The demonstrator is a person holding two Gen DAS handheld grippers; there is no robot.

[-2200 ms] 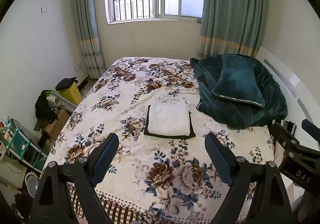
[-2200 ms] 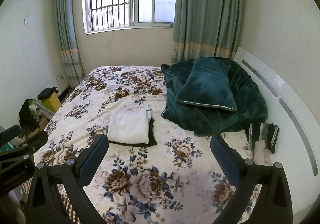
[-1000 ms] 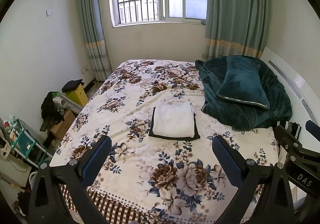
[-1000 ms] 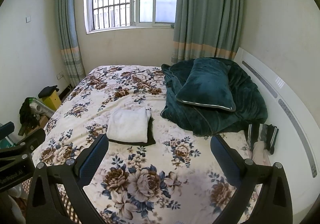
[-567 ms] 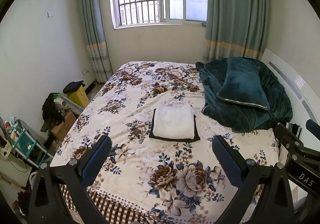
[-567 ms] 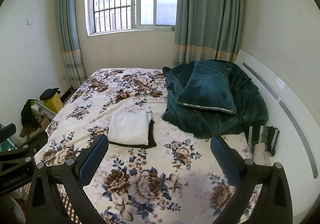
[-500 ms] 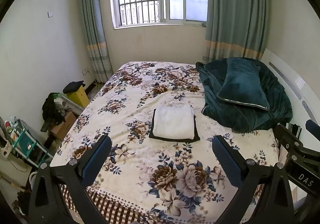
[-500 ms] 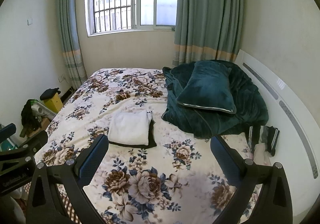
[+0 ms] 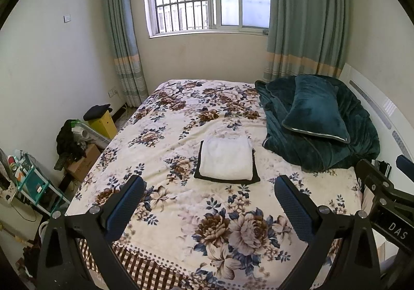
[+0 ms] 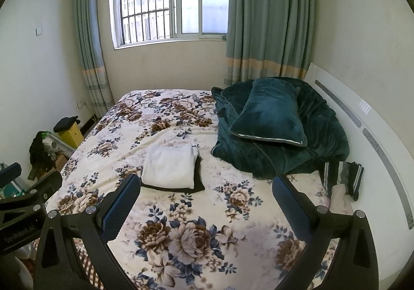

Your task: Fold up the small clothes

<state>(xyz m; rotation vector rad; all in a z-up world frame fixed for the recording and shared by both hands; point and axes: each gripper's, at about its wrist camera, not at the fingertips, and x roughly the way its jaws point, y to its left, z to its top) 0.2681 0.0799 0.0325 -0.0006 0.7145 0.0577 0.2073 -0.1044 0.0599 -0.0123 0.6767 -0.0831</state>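
Observation:
A folded white garment (image 9: 226, 158) lies on top of a folded black garment (image 9: 254, 178) in the middle of the floral bed (image 9: 181, 212). The same stack shows in the right wrist view, white piece (image 10: 169, 165) on the black piece (image 10: 198, 183). My left gripper (image 9: 208, 202) is open and empty, held above the near part of the bed, well short of the stack. My right gripper (image 10: 205, 198) is open and empty, also above the bed, with the stack beyond its left finger.
A dark teal blanket (image 9: 297, 150) with a teal pillow (image 9: 315, 111) lies at the right by the white headboard (image 9: 375, 106). Striped clothes (image 10: 354, 176) lie by the headboard. Boxes, a yellow bin (image 9: 102, 123) and a shelf (image 9: 31, 183) stand on the floor at left.
Both grippers have drawn back and risen a little from the bed. The left gripper's fingers have spread wider. The folded stack has not moved.

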